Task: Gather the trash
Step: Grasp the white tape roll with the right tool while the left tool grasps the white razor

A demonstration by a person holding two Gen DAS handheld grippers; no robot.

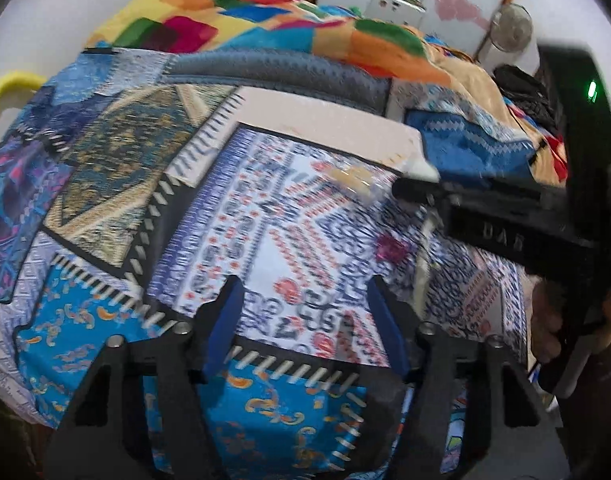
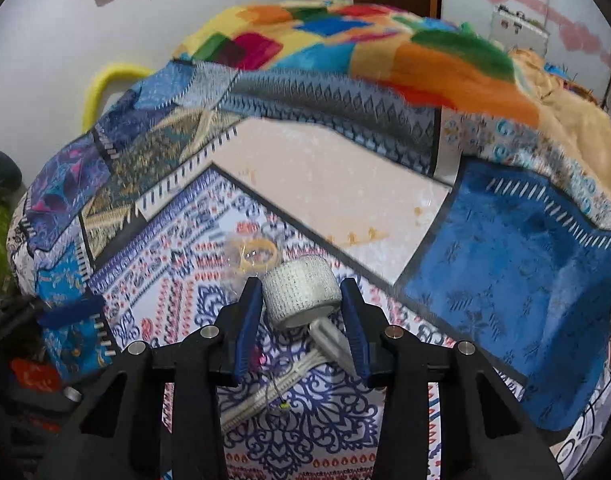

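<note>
A white bandage roll [image 2: 301, 294] sits between the blue pads of my right gripper [image 2: 301, 308], which is shut on it, with both pads against its sides. A loose tail of the bandage [image 2: 331, 344] hangs from the roll toward the camera. Just beyond it, a clear wrapper with a yellow ring inside [image 2: 254, 257] lies on the patchwork bedspread [image 2: 505, 264]. In the left wrist view my left gripper [image 1: 305, 316] is open over the bedspread [image 1: 265, 220] with nothing between its pads. The right gripper [image 1: 417, 184] comes in from the right with the roll [image 1: 421, 168], next to the wrapper [image 1: 357, 180].
A bright multicoloured blanket [image 1: 265, 20] is heaped at the far side of the bed. A white cord [image 2: 265, 388] lies on the bedspread under the right gripper. A person's hand [image 1: 553, 320] holds the right gripper's handle. A yellow frame [image 1: 9, 88] and a fan [image 1: 513, 28] stand beyond the bed.
</note>
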